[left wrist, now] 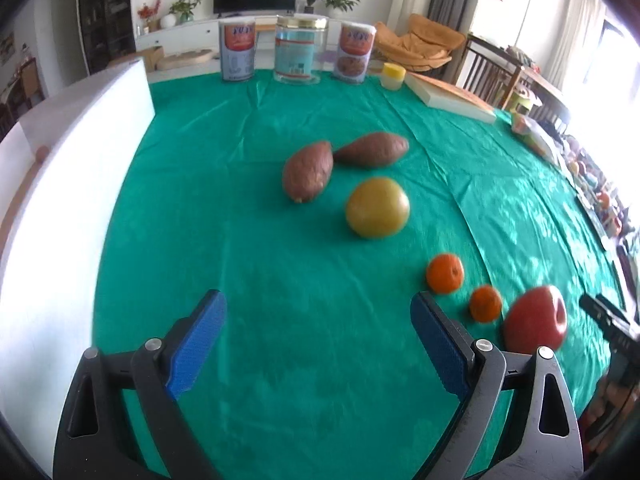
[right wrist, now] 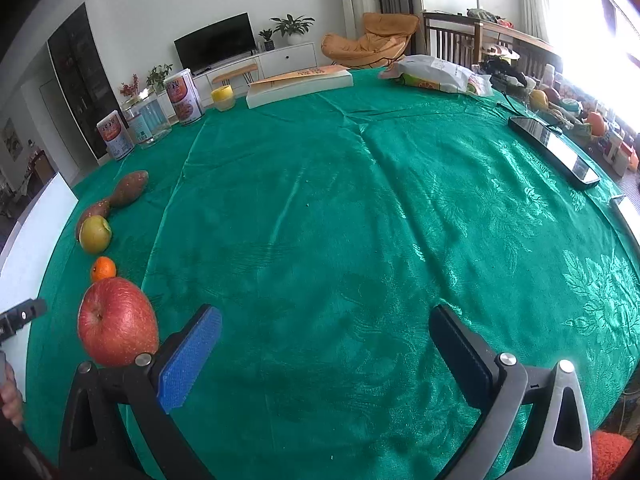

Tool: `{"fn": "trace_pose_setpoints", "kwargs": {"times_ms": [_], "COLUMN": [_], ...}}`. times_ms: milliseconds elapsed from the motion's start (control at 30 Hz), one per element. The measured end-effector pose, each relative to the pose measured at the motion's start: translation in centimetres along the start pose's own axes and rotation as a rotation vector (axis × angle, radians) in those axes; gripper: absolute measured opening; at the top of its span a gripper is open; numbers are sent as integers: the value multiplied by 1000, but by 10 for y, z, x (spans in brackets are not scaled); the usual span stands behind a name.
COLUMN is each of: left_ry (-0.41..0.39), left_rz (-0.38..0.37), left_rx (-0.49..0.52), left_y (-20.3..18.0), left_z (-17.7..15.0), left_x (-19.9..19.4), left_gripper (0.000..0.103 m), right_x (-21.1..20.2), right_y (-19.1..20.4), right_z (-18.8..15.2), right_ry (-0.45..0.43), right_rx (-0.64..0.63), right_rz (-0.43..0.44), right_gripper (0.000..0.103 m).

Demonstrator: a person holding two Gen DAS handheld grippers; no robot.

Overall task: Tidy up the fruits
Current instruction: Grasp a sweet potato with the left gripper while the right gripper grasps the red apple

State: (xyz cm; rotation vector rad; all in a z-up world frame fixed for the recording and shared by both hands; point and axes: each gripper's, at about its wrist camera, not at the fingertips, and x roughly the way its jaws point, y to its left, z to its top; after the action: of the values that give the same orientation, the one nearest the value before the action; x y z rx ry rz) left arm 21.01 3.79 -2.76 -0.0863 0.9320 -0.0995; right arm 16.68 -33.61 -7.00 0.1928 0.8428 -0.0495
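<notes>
We see the fruits strung in a loose line across the green table [left wrist: 248,128]. Taking the yellow-green pear [left wrist: 377,207] as our landmark, two brown sweet potatoes lie just beyond it: the nearer sweet potato [left wrist: 307,170] has its long axis running toward us, the farther sweet potato [left wrist: 372,150] lies crosswise. Nearer than the pear sit a larger mandarin [left wrist: 445,273], a smaller mandarin [left wrist: 485,303] and a red apple [left wrist: 536,325], stem dimple sideways. Our left gripper [left wrist: 318,340] and right gripper [right wrist: 326,354] are both spread wide, holding nothing.
</notes>
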Motion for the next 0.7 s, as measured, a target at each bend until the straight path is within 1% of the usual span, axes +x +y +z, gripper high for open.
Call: {"fn": "trace_pose_setpoints", "kwargs": {"times_ms": [100,167,233,333,367,400,433,467,500,567,600,633,700], "left_ry": [-1,37,95,154,175,196,214,227,226,199,186,174,150], "left_rz": [36,27,21,54,65,70,66,50,32,30,38,47,48], "left_rx": [-14,-1,11,36,49,59,63,60,51,39,35,22,-10], "left_y": [5,1,-2,-6,-7,-7,-6,-5,-3,3,7,12,23], "left_z": [52,76,90,98,98,98,97,96,94,90,86,81,70], "left_x": [21,43,68,99,107,114,120,123,123,118,114,108,93], "left_gripper": [94,94,93,90,83,72,65,45,44,43,43,43,43], "right_x": [-2,0,3,6,7,7,7,7,8,9,8,6,-1], "right_y": [6,11,13,12,11,10,8,6,4,0,-2,-3,8], "right_z": [3,2,1,-1,-1,0,1,1,2,4,4,5,7], "right_ry": [-20,-15,1,14,14,11,9,8,9,13,16,20,24], "right_rx": [-7,-17,-25,-25,-22,-17,-11,-2,9,36,52,64,41], "right_rz": [27,35,44,53,53,53,55,55,57,75,102,161,375], "right_gripper": [103,103,103,103,103,103,103,103,103,103,103,103,103]}}
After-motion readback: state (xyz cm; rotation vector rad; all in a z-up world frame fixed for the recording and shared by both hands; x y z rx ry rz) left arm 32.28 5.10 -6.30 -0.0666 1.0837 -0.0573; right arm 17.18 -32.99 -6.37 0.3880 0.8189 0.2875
